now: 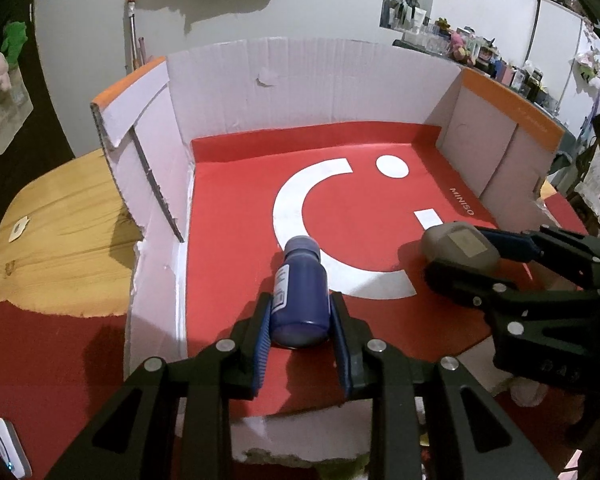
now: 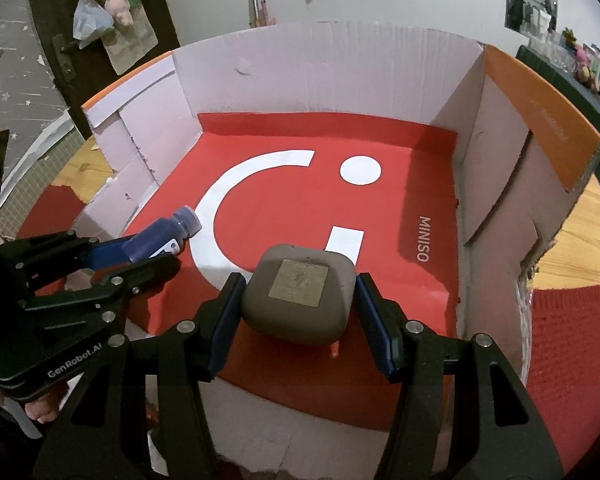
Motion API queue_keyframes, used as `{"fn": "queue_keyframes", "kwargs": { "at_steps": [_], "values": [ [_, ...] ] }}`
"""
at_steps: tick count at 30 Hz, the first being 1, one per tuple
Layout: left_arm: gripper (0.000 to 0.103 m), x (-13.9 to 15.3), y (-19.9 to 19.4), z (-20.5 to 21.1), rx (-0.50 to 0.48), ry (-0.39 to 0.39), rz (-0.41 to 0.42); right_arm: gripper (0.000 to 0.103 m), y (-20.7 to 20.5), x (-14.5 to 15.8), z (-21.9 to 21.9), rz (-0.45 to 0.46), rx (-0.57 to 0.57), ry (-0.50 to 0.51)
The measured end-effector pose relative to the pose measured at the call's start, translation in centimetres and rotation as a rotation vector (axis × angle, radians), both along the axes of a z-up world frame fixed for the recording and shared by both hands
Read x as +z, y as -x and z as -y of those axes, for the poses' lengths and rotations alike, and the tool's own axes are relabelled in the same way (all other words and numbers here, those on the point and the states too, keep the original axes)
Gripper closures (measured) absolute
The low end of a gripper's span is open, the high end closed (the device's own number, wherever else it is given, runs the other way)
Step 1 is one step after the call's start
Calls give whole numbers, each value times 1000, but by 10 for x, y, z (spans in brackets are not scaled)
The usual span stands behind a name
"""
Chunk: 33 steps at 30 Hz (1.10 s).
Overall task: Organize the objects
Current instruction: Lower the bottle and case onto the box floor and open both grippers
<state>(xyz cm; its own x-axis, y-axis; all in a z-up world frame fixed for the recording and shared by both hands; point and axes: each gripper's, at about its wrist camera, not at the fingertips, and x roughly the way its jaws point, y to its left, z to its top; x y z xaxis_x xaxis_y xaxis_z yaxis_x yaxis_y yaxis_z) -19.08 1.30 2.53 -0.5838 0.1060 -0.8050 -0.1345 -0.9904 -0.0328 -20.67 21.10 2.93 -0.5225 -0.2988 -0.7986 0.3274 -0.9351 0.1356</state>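
Note:
A dark blue bottle (image 1: 300, 292) with a white label lies between the pads of my left gripper (image 1: 300, 320), which is shut on it, low over the red floor of the cardboard box (image 1: 300, 80). The bottle also shows in the right wrist view (image 2: 160, 236). A grey rounded case (image 2: 300, 292) with a tan label sits between the pads of my right gripper (image 2: 296, 312), which is shut on it, just above the box floor. The case also shows in the left wrist view (image 1: 460, 246), right of the bottle.
The box has white inner walls, orange flaps (image 2: 548, 120) and a red liner with a white logo (image 2: 360, 170). It stands on a wooden table (image 1: 60, 232) with a red cloth (image 1: 40, 360). A wall with hanging items is behind.

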Motion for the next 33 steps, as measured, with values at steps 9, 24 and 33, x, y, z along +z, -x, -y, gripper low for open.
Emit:
{"fn": "queue_keyframes", "kwargs": {
  "at_steps": [9, 24, 33],
  "values": [
    [74, 0, 2, 1, 1, -7, 8, 49, -1, 0, -2, -3, 4, -11],
    [74, 0, 2, 2, 2, -12, 4, 48, -2, 1, -5, -11, 3, 0],
    [66, 1, 1, 1, -11, -12, 3, 46, -3, 3, -7, -15, 3, 5]
  ]
}}
